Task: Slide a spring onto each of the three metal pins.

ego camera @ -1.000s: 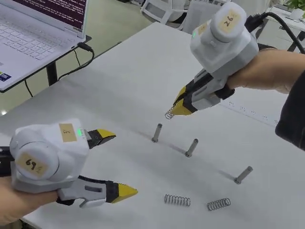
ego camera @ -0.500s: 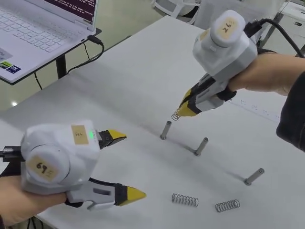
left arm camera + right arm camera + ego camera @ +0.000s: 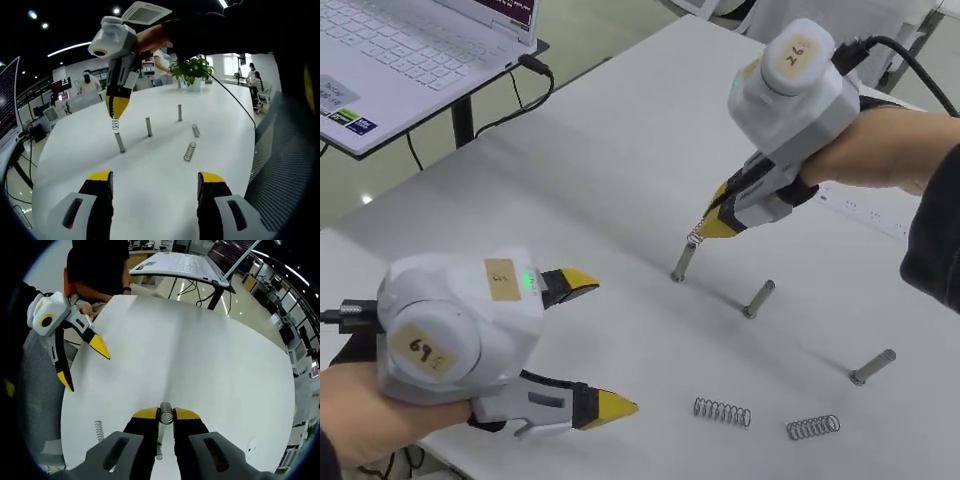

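My right gripper, pinching a spring, has come down until the spring hangs just over the first pin, ready to slide on; my left gripper waits spread.

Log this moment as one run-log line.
right gripper: shut on spring, over end pin | left gripper: open, empty | loose springs: on table | other pins: bare

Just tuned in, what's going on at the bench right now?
The right gripper is shut on a spring, holding it just over the top of the first pin, not yet slid down it. The left gripper hangs open near the table edge, holding nothing. Two more springs lie on the table, and the other two pins are bare.
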Motion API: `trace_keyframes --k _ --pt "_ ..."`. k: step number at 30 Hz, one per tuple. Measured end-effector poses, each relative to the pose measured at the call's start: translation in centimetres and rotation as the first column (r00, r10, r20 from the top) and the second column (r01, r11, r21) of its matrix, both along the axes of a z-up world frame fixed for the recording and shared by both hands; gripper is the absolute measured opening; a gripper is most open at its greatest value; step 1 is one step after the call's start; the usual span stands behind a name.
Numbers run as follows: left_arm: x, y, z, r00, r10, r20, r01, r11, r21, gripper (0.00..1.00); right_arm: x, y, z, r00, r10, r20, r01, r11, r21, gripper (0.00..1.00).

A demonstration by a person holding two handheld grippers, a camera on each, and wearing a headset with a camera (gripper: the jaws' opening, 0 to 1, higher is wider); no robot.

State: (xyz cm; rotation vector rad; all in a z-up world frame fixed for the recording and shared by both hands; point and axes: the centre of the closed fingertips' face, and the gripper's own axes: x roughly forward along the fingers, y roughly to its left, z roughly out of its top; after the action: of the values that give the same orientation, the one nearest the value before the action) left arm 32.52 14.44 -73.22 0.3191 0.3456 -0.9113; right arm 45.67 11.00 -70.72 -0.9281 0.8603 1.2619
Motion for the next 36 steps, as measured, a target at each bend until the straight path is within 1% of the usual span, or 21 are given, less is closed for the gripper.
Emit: trace_keyframes --k 2,12,16,28,30,36 --pt "0.0 0.1 -0.1 1.000 0.002 -0.003 -0.002 1.000 -0.001 0.64 0.1 -0.2 -0.2 1.000 0.003 0.004 -0.003 1.000 -0.012 0.08" --pt "0.0 0.1 -0.4 1.000 0.001 -0.009 -0.001 1.000 0.000 0.63 0.4 0.1 -0.8 1.000 0.010 -0.011 -0.010 1.000 -0.021 0.08" --pt "0.0 0.2 -0.5 1.000 0.003 -0.011 -0.003 1.000 0.000 0.62 0.5 -0.1 -1.2 1.000 0.009 -0.016 -0.009 1.000 -0.030 0.08" --pt "-0.1 0.3 -1.0 1.000 0.008 -0.022 -0.008 1.000 -0.001 0.61 0.2 -0.3 -3.2 0.999 0.013 -0.053 -0.017 0.997 -0.082 0.08" --pt "-0.1 0.3 -1.0 1.000 0.009 -0.023 -0.009 1.000 -0.003 0.61 0.1 -0.6 -3.6 0.998 0.015 -0.056 -0.020 0.995 -0.097 0.08" --pt "-0.2 0.2 -1.1 1.000 0.012 -0.027 -0.012 1.000 -0.001 0.61 0.0 -0.4 -4.4 0.998 0.016 -0.062 -0.023 0.993 -0.114 0.08"
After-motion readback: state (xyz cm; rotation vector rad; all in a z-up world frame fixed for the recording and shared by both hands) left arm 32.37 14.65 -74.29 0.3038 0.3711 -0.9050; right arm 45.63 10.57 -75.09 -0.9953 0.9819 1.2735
